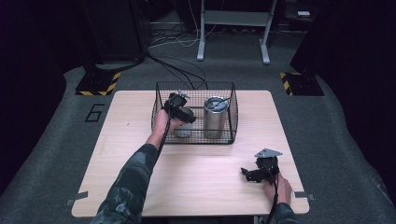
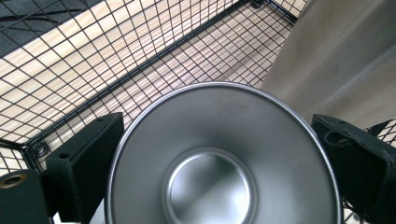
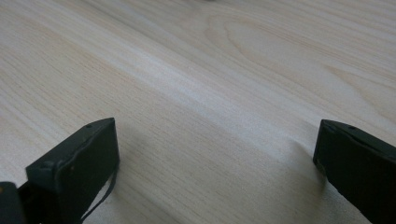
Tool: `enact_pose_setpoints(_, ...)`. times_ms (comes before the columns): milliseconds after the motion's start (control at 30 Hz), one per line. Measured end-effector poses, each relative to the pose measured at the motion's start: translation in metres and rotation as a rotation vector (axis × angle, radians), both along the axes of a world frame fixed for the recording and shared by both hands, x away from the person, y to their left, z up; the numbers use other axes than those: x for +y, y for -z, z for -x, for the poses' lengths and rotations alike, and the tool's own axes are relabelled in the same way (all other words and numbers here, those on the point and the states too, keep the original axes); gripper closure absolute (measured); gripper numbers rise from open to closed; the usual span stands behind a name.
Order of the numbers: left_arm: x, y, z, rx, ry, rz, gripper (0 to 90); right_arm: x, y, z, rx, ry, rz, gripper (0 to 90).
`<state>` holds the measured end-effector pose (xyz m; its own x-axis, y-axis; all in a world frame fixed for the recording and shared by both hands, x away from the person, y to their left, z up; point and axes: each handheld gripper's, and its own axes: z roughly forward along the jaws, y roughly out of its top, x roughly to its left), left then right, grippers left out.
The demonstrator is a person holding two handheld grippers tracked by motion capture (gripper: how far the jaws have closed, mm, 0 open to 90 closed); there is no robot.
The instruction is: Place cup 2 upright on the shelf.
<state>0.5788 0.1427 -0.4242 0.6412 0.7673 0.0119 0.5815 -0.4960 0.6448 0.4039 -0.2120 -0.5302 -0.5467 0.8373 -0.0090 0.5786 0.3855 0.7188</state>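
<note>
A black wire basket [image 1: 194,140] stands at the back middle of the wooden table [image 1: 196,177]. Inside it are a tall steel tumbler [image 1: 215,116] on the right and a short steel cup [image 1: 183,129] on the left. My left gripper [image 1: 180,112] reaches into the basket above the cup. In the left gripper view the cup [image 2: 219,158] faces me mouth-up between the spread jaws, with the tumbler [image 2: 336,60] to its right. The jaws stand wide on either side of the cup, so the left gripper [image 2: 218,158] is open. My right gripper [image 1: 246,173] rests open on the table at the front right.
The basket mesh [image 2: 93,70] closes in on the left gripper on all sides. Bare wood [image 3: 210,70] lies ahead of the right gripper [image 3: 217,163]. Past the table, cables and a metal stand [image 1: 233,28] sit on the grey floor.
</note>
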Motion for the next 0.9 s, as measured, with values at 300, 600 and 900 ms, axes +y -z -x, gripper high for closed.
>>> enact_pose_setpoints(300,0.003,-0.006,0.006,-0.013,-0.008,0.012,2.7,0.0,0.0,0.0,0.001,0.005,-0.003,0.0)
enact_pose_setpoints(600,0.01,-0.033,0.013,-0.039,-0.001,0.085,0.2,0.0,0.0,0.0,0.006,0.005,0.0,0.0)
enact_pose_setpoints(900,0.017,-0.051,0.025,-0.058,0.032,0.096,0.2,0.0,0.0,0.0,0.001,0.001,-0.002,0.0)
